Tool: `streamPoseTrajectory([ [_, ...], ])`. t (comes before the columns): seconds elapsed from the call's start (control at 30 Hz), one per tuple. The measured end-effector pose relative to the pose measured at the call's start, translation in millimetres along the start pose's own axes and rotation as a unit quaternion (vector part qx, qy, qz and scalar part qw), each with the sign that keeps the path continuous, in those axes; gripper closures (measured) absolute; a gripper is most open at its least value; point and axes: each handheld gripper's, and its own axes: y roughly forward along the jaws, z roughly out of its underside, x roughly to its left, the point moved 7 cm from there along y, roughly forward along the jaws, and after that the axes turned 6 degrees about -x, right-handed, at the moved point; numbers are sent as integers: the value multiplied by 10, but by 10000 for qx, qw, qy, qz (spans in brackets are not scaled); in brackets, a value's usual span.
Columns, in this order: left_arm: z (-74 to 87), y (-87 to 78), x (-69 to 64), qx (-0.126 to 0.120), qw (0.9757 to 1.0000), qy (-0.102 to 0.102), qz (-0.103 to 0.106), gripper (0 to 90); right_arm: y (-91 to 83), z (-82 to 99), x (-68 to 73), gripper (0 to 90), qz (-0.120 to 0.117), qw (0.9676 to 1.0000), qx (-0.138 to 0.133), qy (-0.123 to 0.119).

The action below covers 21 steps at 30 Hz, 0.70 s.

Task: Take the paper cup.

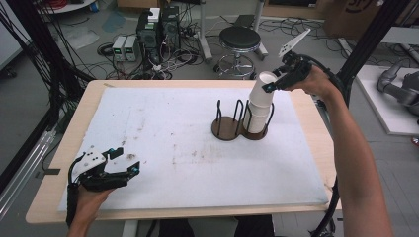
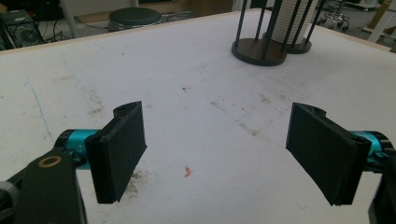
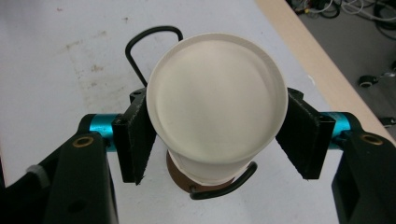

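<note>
The right gripper (image 1: 269,85) is up at the wire cup holder (image 1: 240,123) on the far right part of the desk (image 1: 59,148), its fingers (image 3: 135,137) clenched on the top white paper cup (image 1: 262,89) just under the rim, one pad on each side of the cup wall. In the right gripper view the cup (image 3: 217,102) is seen from above, open mouth up, with the fingers pressing both flanks and the holder's black wire loops (image 3: 154,35) and brown round base (image 3: 180,175) showing behind and beneath it. That cup is the uppermost of a stack of white cups (image 1: 258,116) standing in the holder's right-hand ring; it tilts a little to the left above the rest of the stack. The holder's left-hand ring (image 1: 225,126) sits just beside the stack. The left gripper (image 1: 123,160) rests low on the white mat (image 1: 188,138) that covers the desk, well apart from the cup holder, toward the near left corner. Its fingers (image 2: 121,149) are released, spread apart with only stained mat between them; in the left gripper view the holder (image 2: 261,46) and the bottom of the cup stack (image 2: 292,23) stand far off at the top. Beyond the desk, behind the holder, a black round stool (image 1: 239,39) stands on the floor.
</note>
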Motion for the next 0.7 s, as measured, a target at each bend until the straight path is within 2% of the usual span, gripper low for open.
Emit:
streamPoseTrajectory([
  [0.13, -4, -12, 12, -22, 10000, -25, -28, 196, -97, -57, 30, 341, 51, 10000, -71, -16],
  [0.37, -15, -5, -2, -35, 10000, 1, 6, 197, -294, -162, 82, 342, 152, 9992, -345, -132],
  [0.7, -34, -1, -37, -53, 10000, 29, 37, 196, -456, -256, 160, 342, 202, 9982, -536, -189],
])
